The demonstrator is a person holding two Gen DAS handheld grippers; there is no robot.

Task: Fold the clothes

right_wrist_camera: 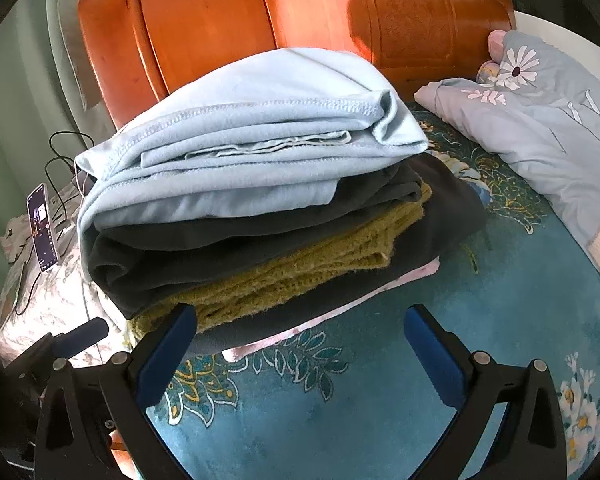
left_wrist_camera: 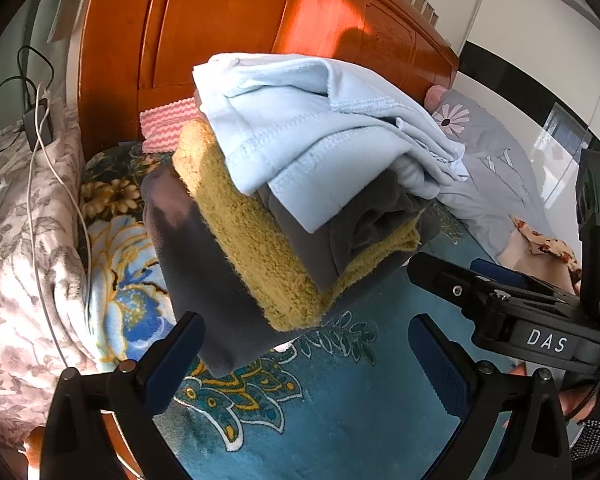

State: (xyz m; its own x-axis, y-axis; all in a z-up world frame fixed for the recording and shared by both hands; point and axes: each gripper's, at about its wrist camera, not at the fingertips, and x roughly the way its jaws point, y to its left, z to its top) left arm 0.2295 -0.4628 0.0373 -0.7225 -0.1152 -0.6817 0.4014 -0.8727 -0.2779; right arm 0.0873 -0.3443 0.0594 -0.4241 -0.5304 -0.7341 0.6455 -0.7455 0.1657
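Grippers first: the left gripper (left_wrist_camera: pixel 304 360) has its two blue-padded fingers spread wide with nothing between them, and the right gripper (right_wrist_camera: pixel 300 348) is likewise spread wide and empty. In the left wrist view, the left finger's tip overlaps the near corner of the pile; whether it touches cannot be told. The right gripper's black body, marked "DAS", shows at the right edge of that view, with fingertips of a hand behind it.

Just beyond both grippers sits a stack of folded clothes (right_wrist_camera: pixel 260 216) on a bed covered by a teal floral blanket (right_wrist_camera: pixel 360 412) with a plush pile. No basket or other container shows; the stack rests directly on the blanket.

From the top down: a light blue fleece garment (right_wrist_camera: pixel 252 128), soft, with visible stitched hems; a dark grey garment (right_wrist_camera: pixel 228 240), smooth and matte; a mustard-yellow knit sweater (right_wrist_camera: pixel 300 276), fuzzy and coarse; more dark grey cloth under it; and a thin pale pink edge (right_wrist_camera: pixel 340 308) peeking out at the bottom.

In the right wrist view the stack's long side runs left to right, across the gripper's line of sight, with folded edges facing the camera.

Behind stands a glossy orange-brown wooden headboard (right_wrist_camera: pixel 300 12). A grey quilt with daisy print (right_wrist_camera: pixel 540 120) lies crumpled to the right. A lit phone (right_wrist_camera: pixel 42 226) and cables lie to the left.
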